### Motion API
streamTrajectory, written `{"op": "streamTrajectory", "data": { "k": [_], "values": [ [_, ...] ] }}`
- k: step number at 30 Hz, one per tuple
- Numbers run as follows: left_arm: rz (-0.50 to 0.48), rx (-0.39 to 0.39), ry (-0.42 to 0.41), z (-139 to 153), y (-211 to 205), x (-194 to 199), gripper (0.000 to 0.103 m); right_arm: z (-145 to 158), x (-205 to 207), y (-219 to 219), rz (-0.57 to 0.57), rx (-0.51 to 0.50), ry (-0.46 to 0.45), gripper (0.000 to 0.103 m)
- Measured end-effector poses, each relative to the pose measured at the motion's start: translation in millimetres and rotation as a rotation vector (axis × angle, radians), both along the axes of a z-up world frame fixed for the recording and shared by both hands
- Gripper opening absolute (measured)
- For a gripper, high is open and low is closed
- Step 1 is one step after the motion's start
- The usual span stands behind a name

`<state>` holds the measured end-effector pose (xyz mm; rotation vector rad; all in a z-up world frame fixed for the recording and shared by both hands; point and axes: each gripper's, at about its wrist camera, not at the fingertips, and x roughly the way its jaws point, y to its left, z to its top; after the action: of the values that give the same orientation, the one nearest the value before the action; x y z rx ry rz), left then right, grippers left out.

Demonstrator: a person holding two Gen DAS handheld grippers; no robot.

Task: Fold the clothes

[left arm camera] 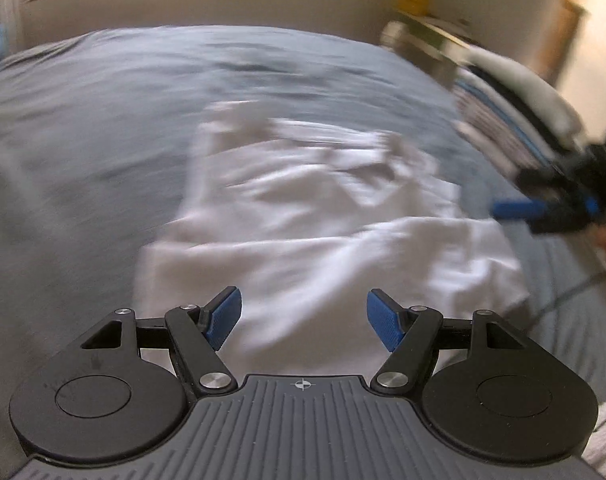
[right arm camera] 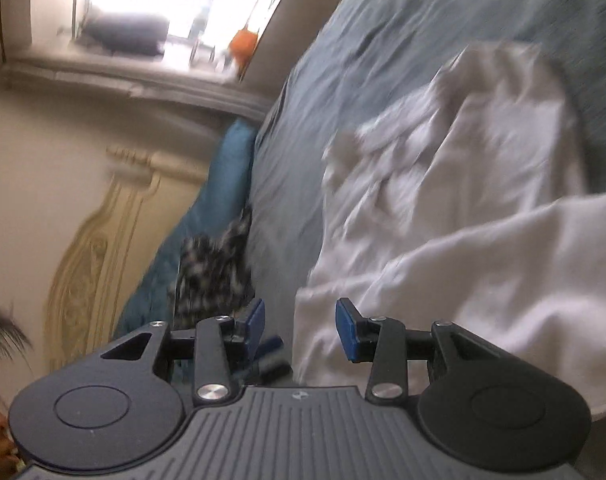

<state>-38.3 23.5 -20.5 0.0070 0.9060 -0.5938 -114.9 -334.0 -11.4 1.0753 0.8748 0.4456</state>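
The white garment (left arm camera: 323, 216) lies rumpled on the bed (left arm camera: 103, 120), light, limp and likely to sag, best pinched at an edge or corner; left gripper (left arm camera: 303, 320) wide open and right gripper (right arm camera: 301, 330) part-open, both empty.

one white garment (left arm camera: 319, 216) lies on one grey-blue bedspread (left arm camera: 103, 112), the only loose piece of clothing on the open bed. two grippers: the left gripper (left arm camera: 303, 318) with two blue pads, and the right gripper (right arm camera: 299, 330) with two more. one stack of folded clothes (left arm camera: 515, 104) sits at 2 o'clock in the left wrist view. in the right wrist view, one blue pillow (right arm camera: 219, 200) at 9 o'clock, one black-and-white speckled cloth (right arm camera: 211, 272) beside it, one orange object (right arm camera: 243, 46) at 11 o'clock.
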Motion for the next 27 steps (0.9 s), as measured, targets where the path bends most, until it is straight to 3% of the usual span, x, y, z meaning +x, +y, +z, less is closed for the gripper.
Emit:
{"op": "streamTrajectory", "data": {
  "k": [6, 11, 15, 19, 21, 23, 27],
  "values": [
    [0.217, 0.001, 0.074, -13, 73, 9, 0.07, -9, 12, 41, 0.124, 0.032, 0.015, 0.042],
    [0.249, -0.05, 0.13, -34, 86, 14, 0.069, -17, 12, 49, 0.118, -0.001, 0.05, 0.042],
    [0.234, -0.074, 0.155, -52, 84, 21, 0.069, -11, -3, 17, 0.005, -0.111, 0.058, 0.042],
    [0.212, -0.099, 0.183, -63, 82, 26, 0.064, -4, -40, -44, -0.214, -0.193, 0.121, 0.042],
    [0.209, -0.11, 0.204, -68, 82, 27, 0.055, -9, -60, -71, -0.314, -0.209, 0.175, 0.044],
    [0.207, -0.117, 0.225, -70, 82, 29, 0.052, -17, -81, -95, -0.4, -0.22, 0.229, 0.046],
    [0.205, -0.126, 0.24, -69, 81, 30, 0.038, -44, -106, -119, -0.478, -0.218, 0.341, 0.051]
  ]
}}
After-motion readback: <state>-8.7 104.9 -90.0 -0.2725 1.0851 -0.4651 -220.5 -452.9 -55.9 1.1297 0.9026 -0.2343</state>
